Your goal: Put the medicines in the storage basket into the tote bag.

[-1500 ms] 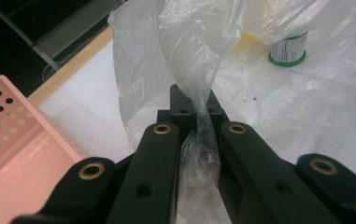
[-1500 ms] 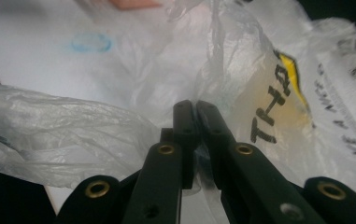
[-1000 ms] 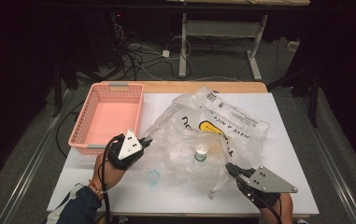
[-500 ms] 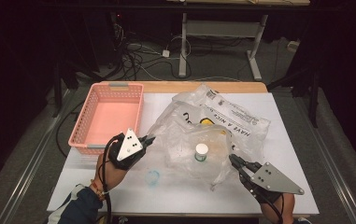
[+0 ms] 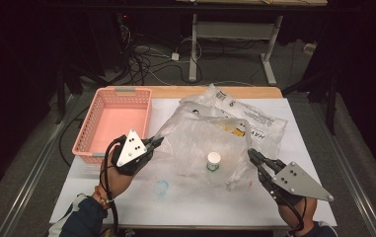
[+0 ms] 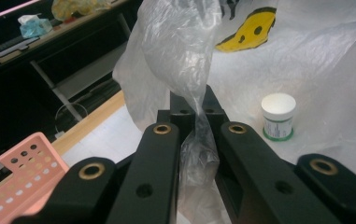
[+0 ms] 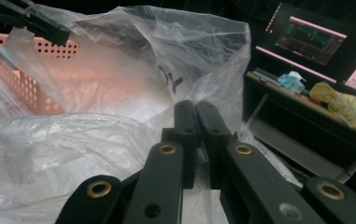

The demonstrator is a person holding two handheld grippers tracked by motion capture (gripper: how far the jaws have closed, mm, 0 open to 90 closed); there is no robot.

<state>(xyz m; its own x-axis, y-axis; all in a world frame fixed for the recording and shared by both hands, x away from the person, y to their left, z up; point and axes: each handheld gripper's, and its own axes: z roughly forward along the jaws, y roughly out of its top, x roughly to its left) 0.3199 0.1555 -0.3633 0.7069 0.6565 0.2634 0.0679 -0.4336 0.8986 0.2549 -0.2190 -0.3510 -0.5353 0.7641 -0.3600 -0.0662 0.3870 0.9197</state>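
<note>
A clear plastic bag (image 5: 200, 138) is stretched between both grippers over the white table. My left gripper (image 5: 157, 143) is shut on the bag's left edge; the film (image 6: 189, 56) runs up from between its closed jaws (image 6: 196, 109). My right gripper (image 5: 252, 155) is shut on the bag's right edge, jaws together (image 7: 195, 109) with the bag (image 7: 166, 56) billowing ahead. A small white jar (image 5: 213, 161) with a green label stands upright on the table, seen through the film, also in the left gripper view (image 6: 278, 115). The left gripper (image 7: 45, 25) shows far off, pinching the film.
A pink perforated basket (image 5: 84, 143) sits at the table's left, close behind the left gripper. A white printed bag with a yellow smiley (image 5: 259, 121) lies behind the clear one. A faint blue mark (image 5: 162, 187) is on the table sheet. Desks and cables lie beyond.
Both grippers have risen a little, still closed on the bag's edges. The bag is pulled higher and tauter between them. The jar has stayed in place.
</note>
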